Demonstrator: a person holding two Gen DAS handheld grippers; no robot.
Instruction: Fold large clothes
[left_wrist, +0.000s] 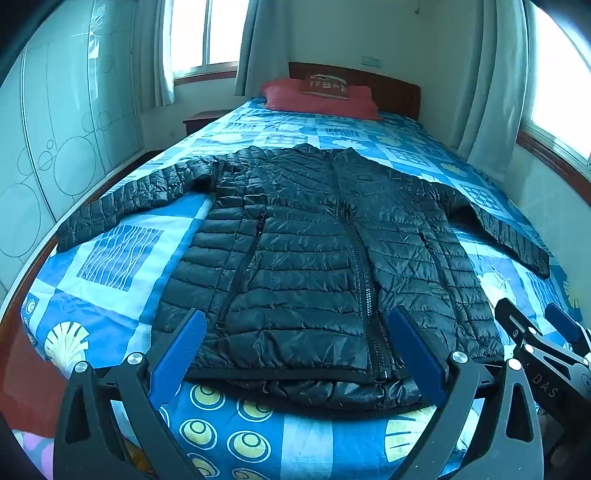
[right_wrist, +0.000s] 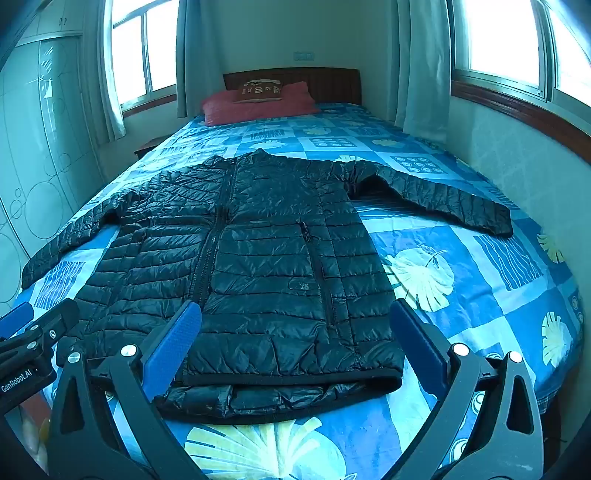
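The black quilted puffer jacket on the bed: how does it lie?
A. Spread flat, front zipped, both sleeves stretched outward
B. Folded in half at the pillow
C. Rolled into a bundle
A: the black quilted puffer jacket lies flat, zip closed, sleeves out to both sides.

We see daylit room, cool blue-green cast in both views. Light enters through windows (right_wrist: 506, 40) ahead of tongs and to their right; panes blown out white. Soft sheen on black jacket (left_wrist: 306, 258), faint shadow under its hem. Strong fisheye bending at edges, dark vignette in corners. Focus sharp near blue fingertips (left_wrist: 184, 343), slightly softer toward far headboard (right_wrist: 295, 83)
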